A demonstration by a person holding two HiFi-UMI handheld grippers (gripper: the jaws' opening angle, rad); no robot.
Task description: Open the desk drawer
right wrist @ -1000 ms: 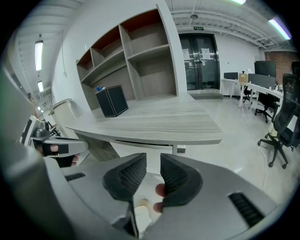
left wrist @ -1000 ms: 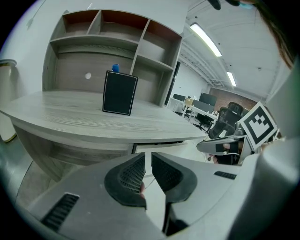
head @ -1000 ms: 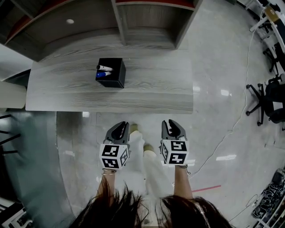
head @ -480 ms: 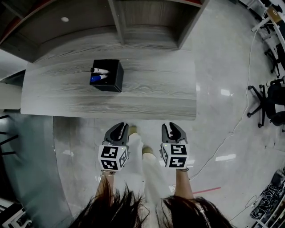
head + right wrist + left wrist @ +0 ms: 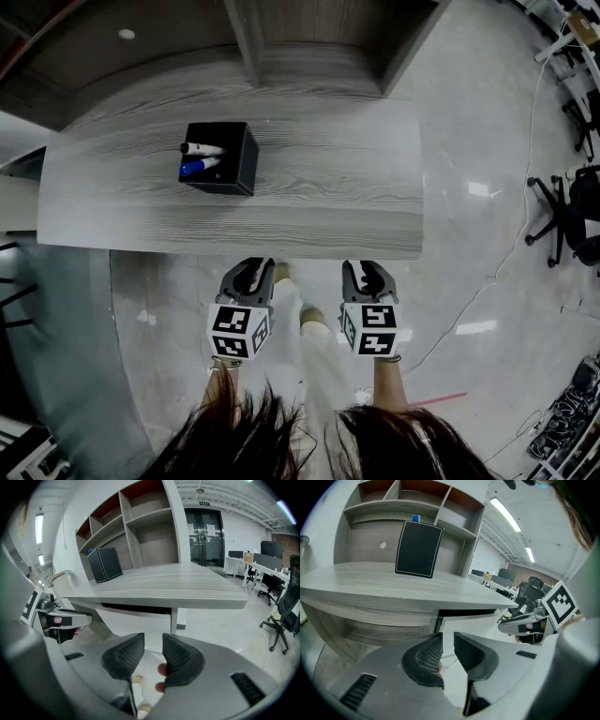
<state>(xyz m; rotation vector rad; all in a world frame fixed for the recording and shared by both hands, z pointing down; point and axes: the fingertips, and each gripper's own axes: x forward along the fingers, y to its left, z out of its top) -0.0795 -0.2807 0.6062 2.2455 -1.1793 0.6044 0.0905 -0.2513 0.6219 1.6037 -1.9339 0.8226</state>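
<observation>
The grey wood desk (image 5: 309,211) lies ahead. Under its top, a white panel (image 5: 474,622) with a dark gap above it looks like the drawer front; the right gripper view shows that panel (image 5: 136,620) too. My left gripper (image 5: 247,266) and right gripper (image 5: 366,267) hang side by side just short of the desk's front edge, not touching it. Both pairs of jaws have just been opening. In the left gripper view, the left gripper (image 5: 448,637) shows a narrow gap holding nothing. The right gripper (image 5: 153,639) stands a little wider, also with nothing between its pads.
A black pen holder (image 5: 217,157) with markers stands on the desk's left half. A shelf unit (image 5: 309,47) rises behind the desk. Office chairs (image 5: 562,211) and a floor cable (image 5: 487,281) lie to the right. The person's legs (image 5: 314,347) are between the grippers.
Both grippers have sunk and come closer to the desk's front edge. Their jaws stand slightly wider than before. The head view has shifted so the desk sits lower in the picture.
</observation>
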